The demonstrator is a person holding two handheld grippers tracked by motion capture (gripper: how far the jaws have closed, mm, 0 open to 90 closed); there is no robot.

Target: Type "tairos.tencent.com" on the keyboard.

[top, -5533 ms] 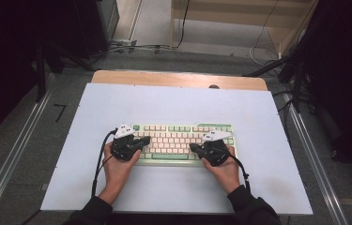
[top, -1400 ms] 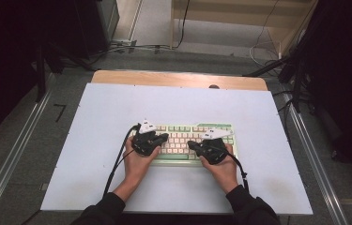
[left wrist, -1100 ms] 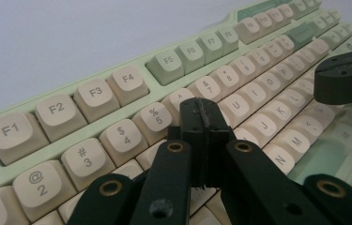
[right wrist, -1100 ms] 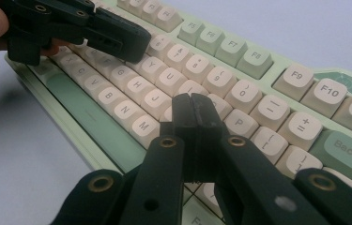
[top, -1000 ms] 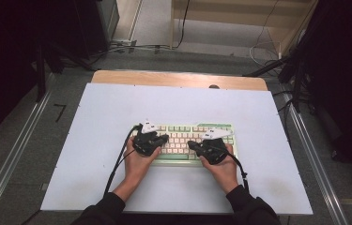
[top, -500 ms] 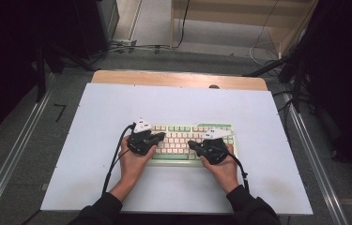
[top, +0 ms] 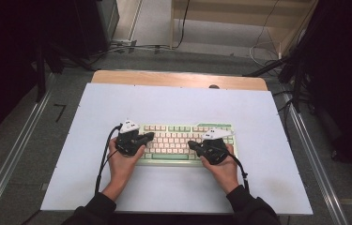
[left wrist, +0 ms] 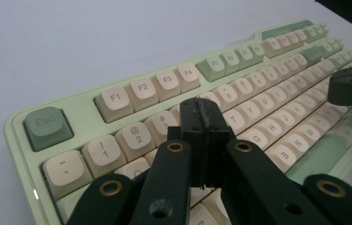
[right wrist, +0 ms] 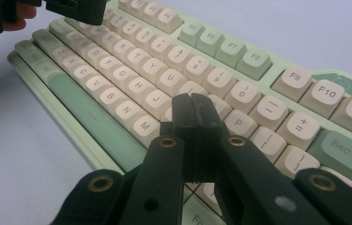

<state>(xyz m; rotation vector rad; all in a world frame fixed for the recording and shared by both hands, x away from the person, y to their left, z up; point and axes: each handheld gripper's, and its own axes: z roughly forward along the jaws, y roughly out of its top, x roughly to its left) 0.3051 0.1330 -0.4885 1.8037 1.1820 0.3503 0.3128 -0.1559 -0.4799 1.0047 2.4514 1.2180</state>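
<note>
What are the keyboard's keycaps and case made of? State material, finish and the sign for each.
Keycaps: probably moulded plastic, matte cream or sage green, with printed legends and soft rounded edges. Keyboard case: likely plastic too, pale green, smooth with a slight sheen along its rim; it could be painted, hard to tell.

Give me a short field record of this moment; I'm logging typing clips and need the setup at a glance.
surface: white table
object: keyboard, pale green case, cream keys, lying flat near the person's side
left tongs: shut, nothing between the jaws, tip over the number row near the keyboard's left end
right tongs: shut, nothing between the jaws, tip over the keys near O and P
hands: one on each tongs, forearms coming in from the near edge
contact with keys: cannot tell
</note>
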